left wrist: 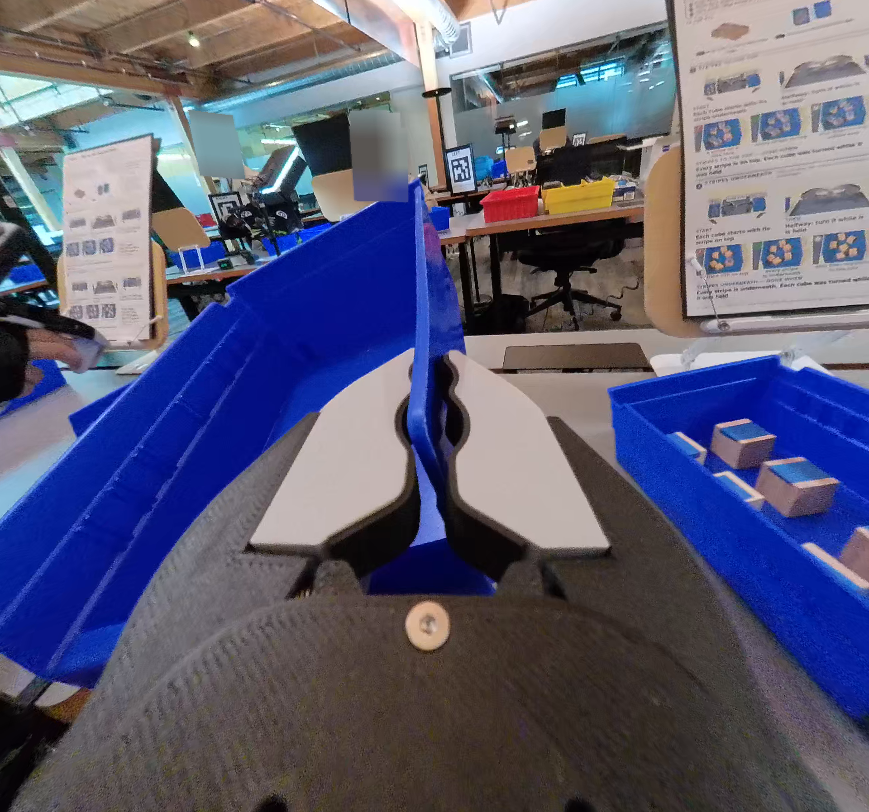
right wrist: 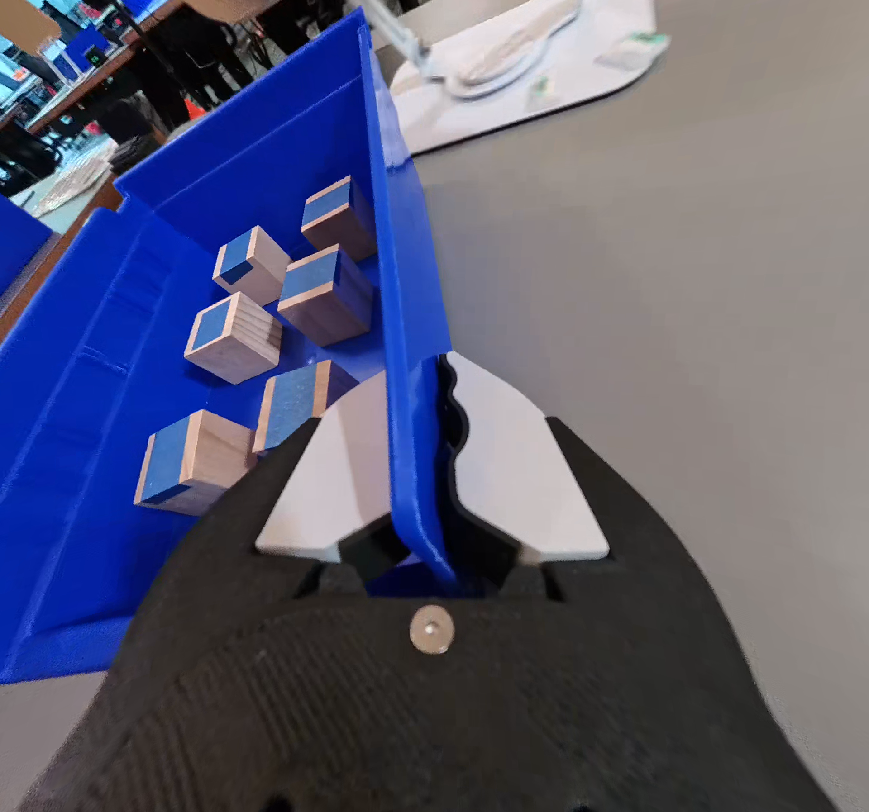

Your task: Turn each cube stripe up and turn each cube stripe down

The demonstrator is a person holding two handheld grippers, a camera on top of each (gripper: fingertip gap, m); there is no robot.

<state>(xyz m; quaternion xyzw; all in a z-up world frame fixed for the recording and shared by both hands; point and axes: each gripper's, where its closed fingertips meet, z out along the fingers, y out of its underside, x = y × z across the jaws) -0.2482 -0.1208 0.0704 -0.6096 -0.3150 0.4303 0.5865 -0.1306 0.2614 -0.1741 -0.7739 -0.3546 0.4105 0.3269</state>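
Observation:
My left gripper (left wrist: 430, 361) is shut on the right wall of a blue bin (left wrist: 282, 366), which looks tilted; no cube shows in the part of it I see. My right gripper (right wrist: 414, 366) is shut on the right wall of a second blue bin (right wrist: 404, 272). This bin holds several wooden cubes, each with a blue stripe facing up, such as one (right wrist: 324, 296) near the gripped wall and one (right wrist: 233, 338) beside it. The same bin (left wrist: 682, 380) and a cube (left wrist: 743, 448) show at the right of the left wrist view.
The bins are on a grey table (right wrist: 658, 319). An instruction board (left wrist: 771, 131) stands behind the right bin on a white base (right wrist: 517, 65). Another board (left wrist: 108, 239) and a person's hand (left wrist: 47, 347) are at the far left.

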